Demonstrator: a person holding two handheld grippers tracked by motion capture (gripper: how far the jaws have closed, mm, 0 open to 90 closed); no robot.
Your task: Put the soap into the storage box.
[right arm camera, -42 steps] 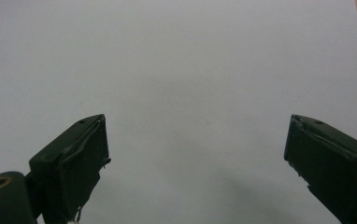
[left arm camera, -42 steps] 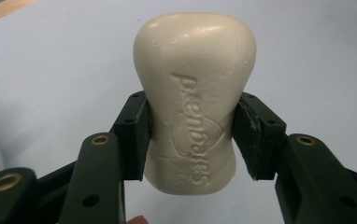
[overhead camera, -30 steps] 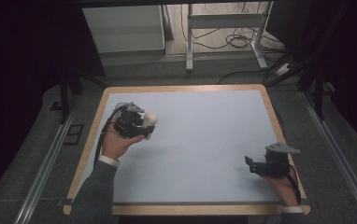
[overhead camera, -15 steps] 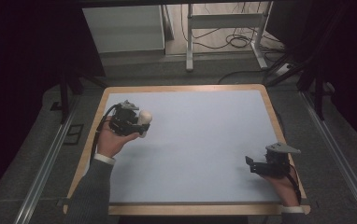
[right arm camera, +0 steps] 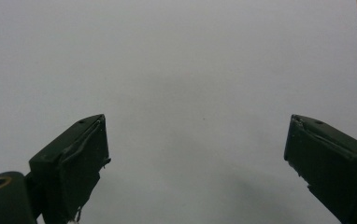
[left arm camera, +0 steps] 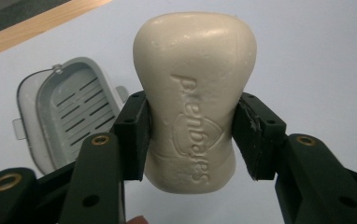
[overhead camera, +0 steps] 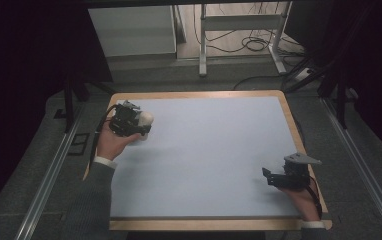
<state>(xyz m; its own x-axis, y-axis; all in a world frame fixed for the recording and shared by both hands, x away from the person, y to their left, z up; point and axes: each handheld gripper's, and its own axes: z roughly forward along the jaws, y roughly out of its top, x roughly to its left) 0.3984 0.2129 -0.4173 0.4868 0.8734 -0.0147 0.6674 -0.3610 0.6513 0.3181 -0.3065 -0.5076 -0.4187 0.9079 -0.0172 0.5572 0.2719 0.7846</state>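
Observation:
A cream bar of soap (left arm camera: 195, 88) with raised lettering stands up between the pads of my left gripper (left arm camera: 193, 135), which is shut on its narrow waist. From above, that gripper (overhead camera: 140, 123) hovers over the far left of the table with the pale soap (overhead camera: 146, 118) poking out to the right. Below the soap in the left gripper view lies an open grey soap dish (left arm camera: 64, 112) with a slotted floor. My right gripper (overhead camera: 268, 176) rests near the front right corner, its jaws (right arm camera: 195, 154) wide apart over bare mat.
A light blue mat (overhead camera: 214, 150) covers the table inside a wooden rim (overhead camera: 194, 94). Beyond the far edge are a white cabinet (overhead camera: 131, 30), metal table legs (overhead camera: 203, 45) and floor cables. Metal rails (overhead camera: 54, 165) run along both sides.
My left hand has carried the soap leftward and toward the far edge of the table. The right hand has stayed put.

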